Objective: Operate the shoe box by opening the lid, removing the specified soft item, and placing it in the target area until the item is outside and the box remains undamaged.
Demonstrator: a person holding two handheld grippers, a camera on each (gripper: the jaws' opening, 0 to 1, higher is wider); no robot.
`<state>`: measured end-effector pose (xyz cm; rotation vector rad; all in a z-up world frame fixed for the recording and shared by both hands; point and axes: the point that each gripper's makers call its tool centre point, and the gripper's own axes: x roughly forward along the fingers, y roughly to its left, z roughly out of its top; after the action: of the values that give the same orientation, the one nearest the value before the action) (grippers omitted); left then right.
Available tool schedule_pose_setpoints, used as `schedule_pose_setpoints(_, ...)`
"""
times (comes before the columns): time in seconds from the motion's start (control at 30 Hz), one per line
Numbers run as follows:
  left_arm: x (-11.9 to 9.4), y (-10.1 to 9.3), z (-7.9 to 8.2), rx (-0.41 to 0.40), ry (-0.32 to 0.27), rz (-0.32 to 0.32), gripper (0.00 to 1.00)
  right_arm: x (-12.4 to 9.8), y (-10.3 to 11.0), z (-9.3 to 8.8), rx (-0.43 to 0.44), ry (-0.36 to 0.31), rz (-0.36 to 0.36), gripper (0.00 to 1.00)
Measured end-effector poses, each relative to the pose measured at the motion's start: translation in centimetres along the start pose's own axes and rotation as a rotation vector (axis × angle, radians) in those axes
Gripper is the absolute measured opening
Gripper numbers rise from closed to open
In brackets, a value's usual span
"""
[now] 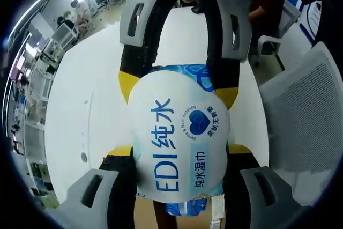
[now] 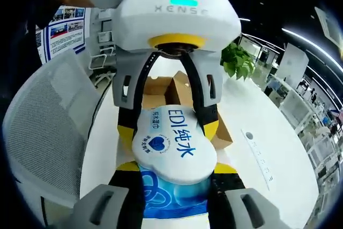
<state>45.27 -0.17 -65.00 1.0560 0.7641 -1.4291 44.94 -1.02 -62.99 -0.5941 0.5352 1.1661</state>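
Both my left gripper (image 1: 179,199) and right gripper (image 2: 174,207) clamp the wet-wipes pack (image 1: 179,138), lifted clear of the shoe box (image 2: 177,92); next, I judge, placement in the target area.

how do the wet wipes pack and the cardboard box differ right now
The wet wipes pack is white and blue plastic, soft and printed; the cardboard box is plain brown and stiff. The pack is held between both grippers above the white table; the box rests open on it, behind the pack.
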Motion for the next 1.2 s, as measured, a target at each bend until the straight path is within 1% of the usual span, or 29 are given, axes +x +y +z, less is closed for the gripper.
schedule_pose_setpoints(0.4,2.6,1.5,-0.3,-0.01,0.009,-0.009,0.65,1.3,-1.5,-2.1,0.003,-0.002,0.013,0.4)
schedule_pose_setpoints(0.73,4.7,2.3,-0.8,-0.007,0.032,-0.035,0.65,2.6,-2.3,-3.9,0.026,-0.014,0.021,0.4)
schedule_pose_setpoints(1.0,6.6,2.5,-1.3,-0.012,0.042,-0.05,0.65,3.8,-2.6,-5.5,0.033,-0.014,0.033,0.4)
schedule_pose_setpoints(1.2,7.8,2.7,-2.1,-0.023,0.051,-0.059,0.65,4.9,-2.7,-6.3,0.036,-0.02,0.043,0.4)
